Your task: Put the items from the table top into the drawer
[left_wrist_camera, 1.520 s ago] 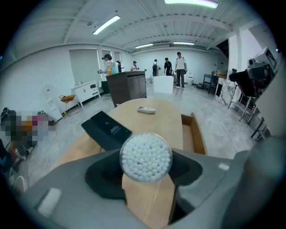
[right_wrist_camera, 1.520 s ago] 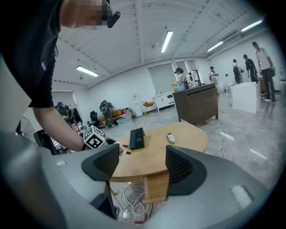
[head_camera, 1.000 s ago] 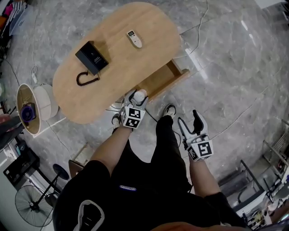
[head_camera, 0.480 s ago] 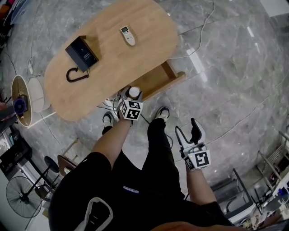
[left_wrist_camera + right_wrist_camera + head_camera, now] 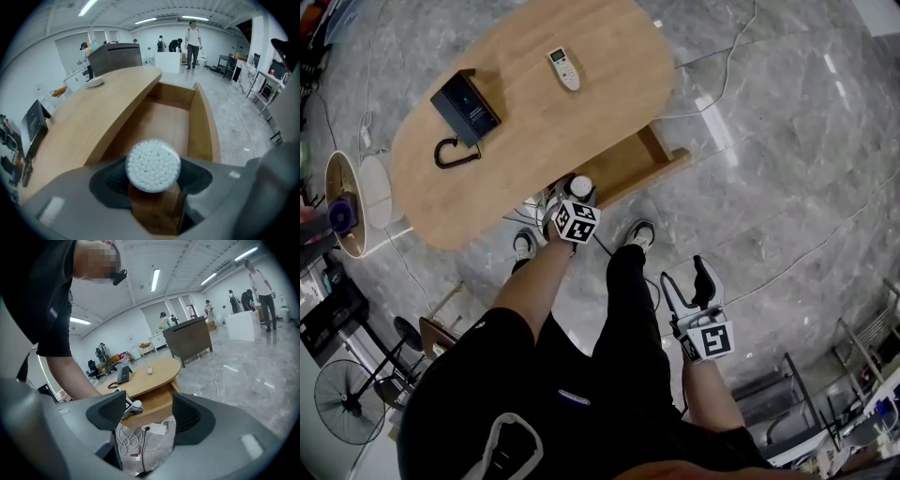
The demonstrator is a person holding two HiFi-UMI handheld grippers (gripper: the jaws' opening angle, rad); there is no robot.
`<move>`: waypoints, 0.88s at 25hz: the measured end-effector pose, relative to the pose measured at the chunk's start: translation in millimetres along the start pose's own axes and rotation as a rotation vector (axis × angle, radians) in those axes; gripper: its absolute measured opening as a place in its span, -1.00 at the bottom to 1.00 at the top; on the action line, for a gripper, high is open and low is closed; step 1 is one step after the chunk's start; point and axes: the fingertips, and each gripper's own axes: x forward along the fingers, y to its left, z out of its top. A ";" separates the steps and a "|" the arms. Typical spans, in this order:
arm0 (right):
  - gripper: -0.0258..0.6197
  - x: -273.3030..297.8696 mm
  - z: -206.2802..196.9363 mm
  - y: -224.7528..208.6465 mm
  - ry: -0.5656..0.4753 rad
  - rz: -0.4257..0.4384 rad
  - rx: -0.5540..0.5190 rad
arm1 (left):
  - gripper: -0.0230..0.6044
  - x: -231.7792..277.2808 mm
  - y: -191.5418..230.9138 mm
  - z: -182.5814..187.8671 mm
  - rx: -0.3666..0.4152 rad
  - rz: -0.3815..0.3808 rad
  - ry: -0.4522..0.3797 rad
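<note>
We find the left fingers [image 5: 108, 183] clamped on the cotton-swab jar [image 5: 153, 165], the open drawer [image 5: 165, 123] at twelve o'clock just beyond it; the right fingers [image 5: 105, 411] stand apart, empty.

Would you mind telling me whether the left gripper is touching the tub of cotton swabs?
Touching. The left gripper view shows the left gripper with its pads pressed against both sides of the tub of cotton swabs.
</note>
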 end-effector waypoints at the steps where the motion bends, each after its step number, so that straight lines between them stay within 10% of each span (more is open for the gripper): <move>1: 0.07 2.0 3.8 0.4 -0.008 0.005 0.000 | -0.06 1.6 0.2 -4.5 0.011 0.004 0.005; 12: 0.08 3.9 7.9 -11.7 -0.009 -0.012 -0.011 | 0.02 -4.9 3.3 -17.1 0.016 0.063 0.043; 22: 0.12 41.1 36.9 15.8 -0.020 0.004 -0.109 | 0.09 -38.8 -6.3 -16.0 0.019 -0.052 -0.067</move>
